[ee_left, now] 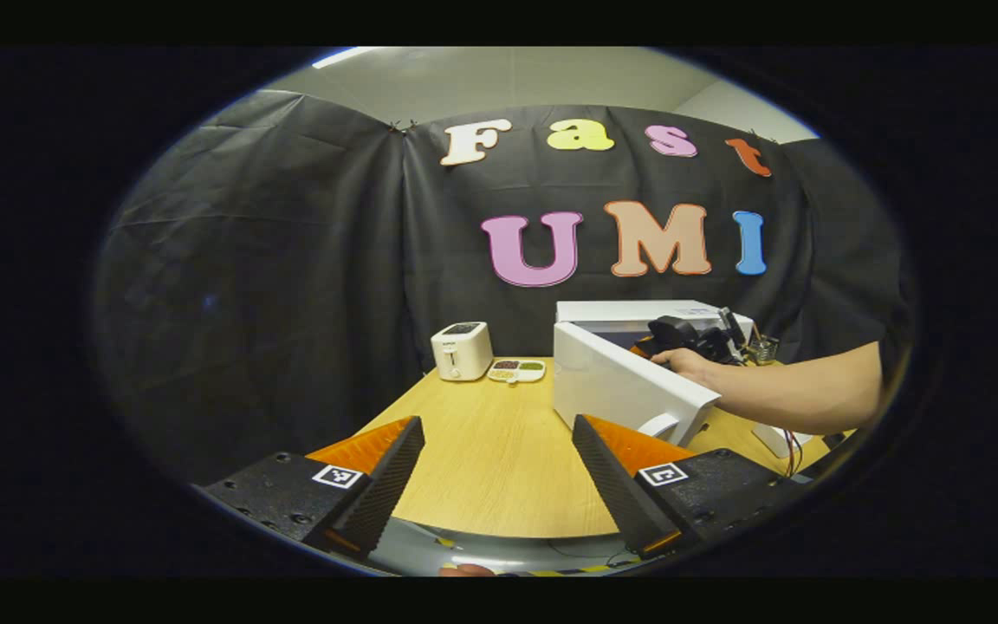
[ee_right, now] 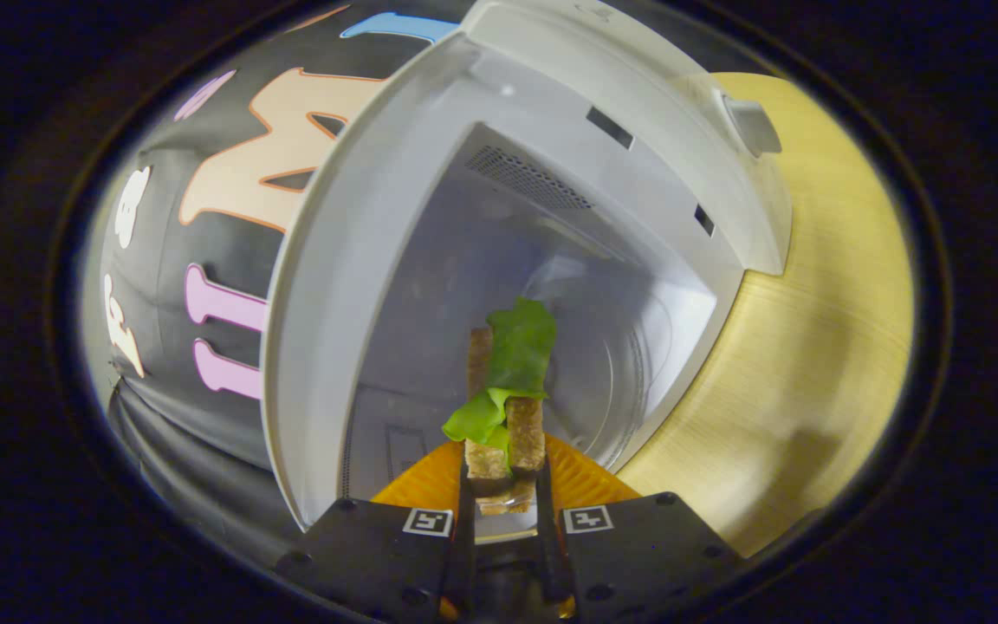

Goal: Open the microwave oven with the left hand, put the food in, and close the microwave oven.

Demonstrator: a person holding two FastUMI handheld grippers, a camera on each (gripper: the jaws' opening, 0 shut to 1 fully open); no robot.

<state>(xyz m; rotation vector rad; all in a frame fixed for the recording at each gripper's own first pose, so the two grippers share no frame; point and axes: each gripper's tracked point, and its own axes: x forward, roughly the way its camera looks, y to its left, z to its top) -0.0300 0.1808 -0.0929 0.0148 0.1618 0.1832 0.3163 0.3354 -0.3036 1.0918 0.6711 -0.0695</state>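
I had the microwave oven [ee_left: 629, 381] standing open on the tabletop [ee_left: 499, 451], its door [ee_left: 625, 390] swung out toward my left gripper [ee_left: 499, 472], so I judged the opening step done. My left gripper hung back over the near edge of the tabletop, its fingers spread wide with nothing between them.

My right gripper [ee_right: 503, 485] was at the mouth of the cavity [ee_right: 499, 286], fingers narrowed onto the food [ee_right: 508, 399], a sandwich of bread slices with a green leaf sticking out, held on edge. In the left gripper view I could see the hand [ee_left: 690, 362] carrying that gripper reaching in behind the door. The sandwich was just inside the opening but not yet set down, and I saw nothing else lying in the cavity. What I reckoned was left: lower it, release, back out, then shut the door.

Farther back sat a small white toaster [ee_left: 462, 351] and, just beside it, a divided dish [ee_left: 516, 370] holding dark and greenish bits I could not identify.
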